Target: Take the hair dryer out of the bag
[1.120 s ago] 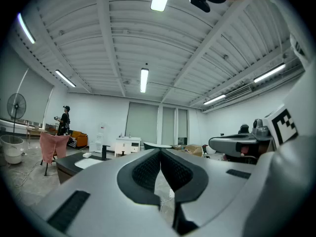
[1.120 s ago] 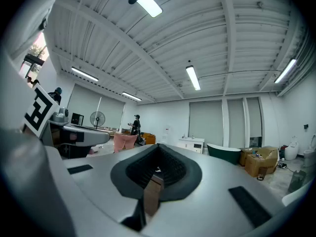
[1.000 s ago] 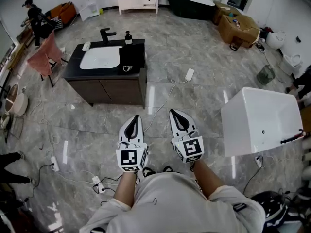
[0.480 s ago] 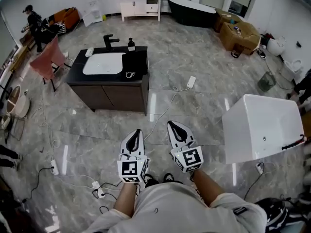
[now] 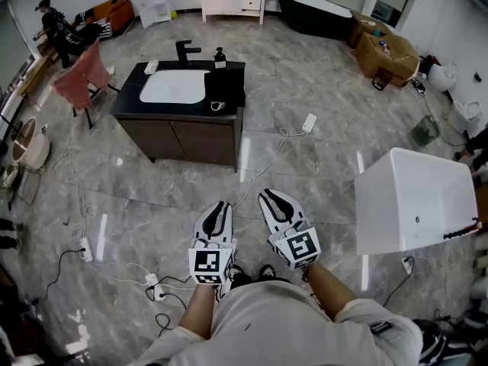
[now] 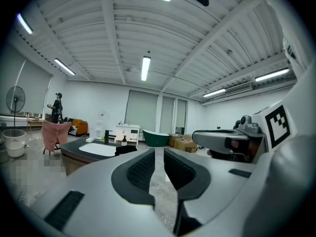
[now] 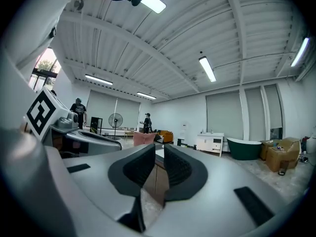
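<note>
Table, head view: a dark table (image 5: pixel 128 106) with a white sink (image 5: pixel 175 87) set in its top stands on the grey stone floor (image 5: pixel 320 158). It is well apart from the person.
Bag, head view: a floppy black bag (image 5: pixel 226 88) lies on the right end of the table, just beside the sink and near the front right corner.
Hair dryer, head view: it can't be seen. I think it is inside the bag, because nothing like it lies out on the table.
Grippers, head view: the white left gripper (image 5: pixel 219 205) and the white right gripper (image 5: pixel 267 195) are held side by side, low in front of the person's tummy. Both point toward the table. I think they are held ready like this because the bag is too far off to reach.
Left gripper, left gripper view: the left gripper (image 6: pixel 159 154) has just been opening its jaws. There is a thin gap and nothing is in it, so it is let go and empty. The bag (image 6: pixel 126 149) shows far off on the table (image 6: pixel 71 149).
Right gripper, right gripper view: the right gripper (image 7: pixel 159 153) has just been opening its jaws too. They are a little apart and hold nothing. The table's brown front (image 7: pixel 157 179) shows far off through the gap.
Next, a guess: go up close to the table first, then hold the bag with one gripper and pull the hair dryer out with the other.
</note>
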Action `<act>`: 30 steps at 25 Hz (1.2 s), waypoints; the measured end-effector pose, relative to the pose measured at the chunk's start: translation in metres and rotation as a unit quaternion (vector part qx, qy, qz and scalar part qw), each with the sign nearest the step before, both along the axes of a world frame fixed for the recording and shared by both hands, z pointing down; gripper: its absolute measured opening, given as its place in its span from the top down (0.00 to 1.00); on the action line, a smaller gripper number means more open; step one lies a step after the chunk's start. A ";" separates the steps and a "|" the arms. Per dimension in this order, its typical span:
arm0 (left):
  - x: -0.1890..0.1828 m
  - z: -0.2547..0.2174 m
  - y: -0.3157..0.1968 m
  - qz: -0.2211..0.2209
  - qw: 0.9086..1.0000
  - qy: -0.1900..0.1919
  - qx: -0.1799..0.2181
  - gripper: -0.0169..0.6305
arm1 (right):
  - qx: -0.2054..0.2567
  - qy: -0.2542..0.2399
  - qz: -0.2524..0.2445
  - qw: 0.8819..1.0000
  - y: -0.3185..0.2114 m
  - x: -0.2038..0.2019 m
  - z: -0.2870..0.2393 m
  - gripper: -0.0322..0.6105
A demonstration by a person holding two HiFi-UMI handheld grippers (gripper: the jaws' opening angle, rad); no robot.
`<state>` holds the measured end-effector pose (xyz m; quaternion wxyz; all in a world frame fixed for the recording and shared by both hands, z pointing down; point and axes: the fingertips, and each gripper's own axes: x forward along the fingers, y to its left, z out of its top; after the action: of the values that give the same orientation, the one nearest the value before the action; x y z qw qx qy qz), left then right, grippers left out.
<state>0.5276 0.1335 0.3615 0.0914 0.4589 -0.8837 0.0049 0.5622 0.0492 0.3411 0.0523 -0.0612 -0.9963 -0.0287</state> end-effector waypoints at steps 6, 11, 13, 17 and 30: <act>-0.024 0.006 0.029 -0.015 1.000 0.001 0.001 0.85 | 0.015 0.005 0.002 1.000 0.017 -0.025 0.001 0.87; -0.048 0.022 0.056 -0.042 0.999 0.022 -0.005 0.85 | 0.008 0.024 -0.006 1.000 0.032 -0.045 0.017 0.86; -0.060 0.024 0.060 -0.050 0.998 0.027 0.001 0.85 | 0.016 0.028 -0.014 0.999 0.031 -0.058 0.020 0.86; -0.096 0.044 0.055 -0.068 0.997 0.043 -0.003 0.85 | 0.020 0.031 -0.029 0.999 0.021 -0.098 0.031 0.86; -0.262 0.034 -0.028 -0.112 0.993 0.039 -0.013 0.86 | 0.007 0.016 -0.087 0.996 -0.062 -0.269 0.025 0.86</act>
<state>0.2656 0.1060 0.3959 0.1320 0.3555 -0.9252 -0.0118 0.2936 -0.0124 0.3663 0.0661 -0.1481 -0.9860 -0.0393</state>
